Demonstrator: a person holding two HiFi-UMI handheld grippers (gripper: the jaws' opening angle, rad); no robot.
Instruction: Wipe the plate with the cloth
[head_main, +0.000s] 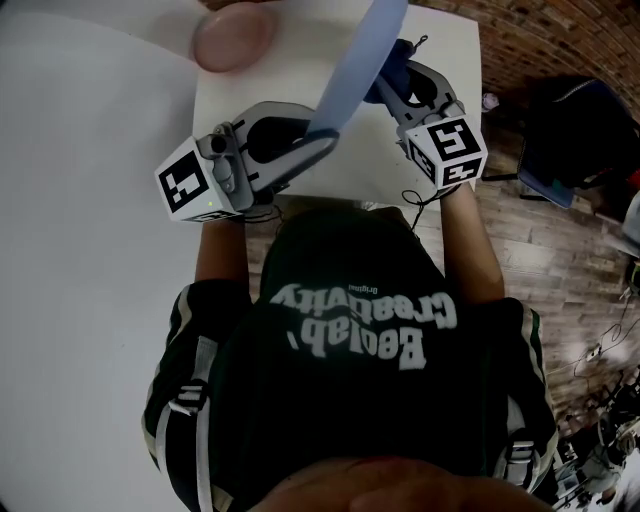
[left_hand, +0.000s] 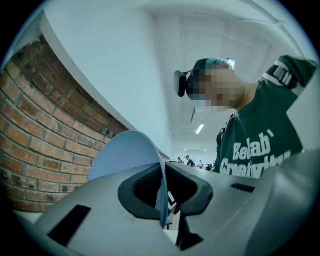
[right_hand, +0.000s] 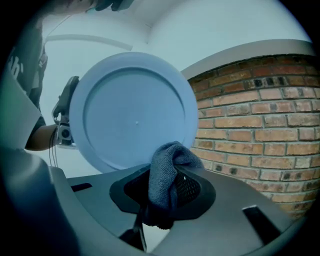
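Jaws of the left gripper (left_hand: 162, 195) are closed on the rim of the plate (left_hand: 122, 155); only the thickness of the rim separates the pads. Jaws of the right gripper (right_hand: 167, 187) are clamped on the cloth (right_hand: 170, 160), a dark blue bunch that bulges above the pads and hangs below them.

Position of the plate: lifted clear of the table (head_main: 340, 178), standing on edge between the two grippers. In the head view the plate (head_main: 355, 65) appears edge-on as a slanted pale blue band. The left gripper (head_main: 318, 142) grips the near end of that band. The right gripper (head_main: 395, 85) sits just right of the plate, with the cloth (head_main: 393, 62) facing the plate's right side.

Limits of visibility:
- Contact between cloth and plate cannot be confirmed. In the right gripper view the cloth overlaps the plate's lower rim, but no view shows either a gap or a touch.
- In the head view the far end of the plate is cut off by the top of the frame.
- The left gripper view shows only a curved part of the plate; the rest lies behind the gripper body.
- The right gripper view shows the plate's round face (right_hand: 132, 112) almost whole. Its lower rim is hidden behind the cloth and the jaws. The left gripper (right_hand: 64, 107) shows at the plate's left rim, partly covered by it.
- The person's shirt (head_main: 350, 400) hides the near part of the table.
- A pink rounded shape (head_main: 235, 40) at the far side of the table is too blurred to identify.
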